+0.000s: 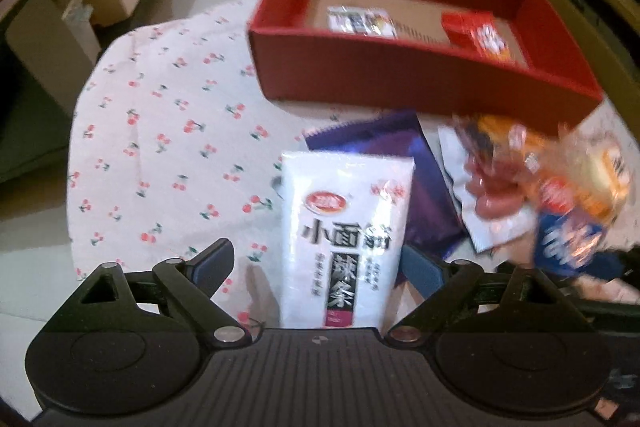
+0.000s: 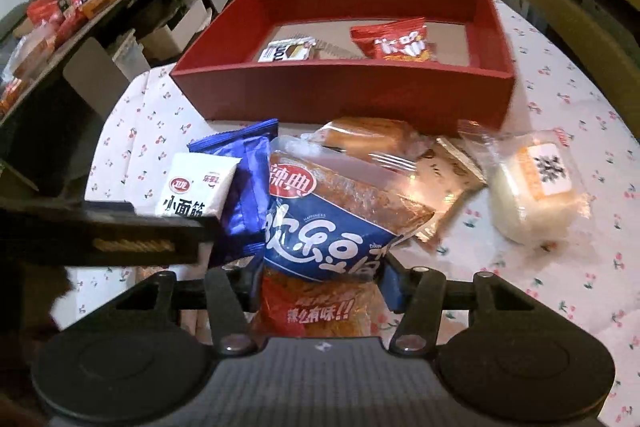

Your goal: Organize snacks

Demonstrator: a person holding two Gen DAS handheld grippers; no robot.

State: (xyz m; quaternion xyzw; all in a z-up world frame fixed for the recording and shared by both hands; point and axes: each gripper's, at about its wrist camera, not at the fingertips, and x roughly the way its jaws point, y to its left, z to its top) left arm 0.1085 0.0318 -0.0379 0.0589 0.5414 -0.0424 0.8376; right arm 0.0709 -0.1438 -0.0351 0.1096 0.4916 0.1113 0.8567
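Observation:
A white snack packet (image 1: 344,239) (image 2: 200,187) with black lettering lies on the cherry-print cloth between the jaws of my left gripper (image 1: 318,267). The jaws stand wide, the left pad well clear of it. My right gripper (image 2: 320,287) is shut on a blue and orange snack packet (image 2: 332,227), seen blurred in the left wrist view (image 1: 568,227). The red box (image 1: 420,79) (image 2: 340,95) stands behind the pile. In it lie a small white packet (image 2: 286,51) and a red packet (image 2: 394,41).
A purple-blue packet (image 2: 244,183), a bread packet (image 2: 368,139), a brown packet (image 2: 452,187), a sausage packet (image 1: 492,195) and a pale wrapped cake (image 2: 532,195) lie on the cloth (image 1: 160,147). A dark side table (image 2: 80,7) with more snacks stands left.

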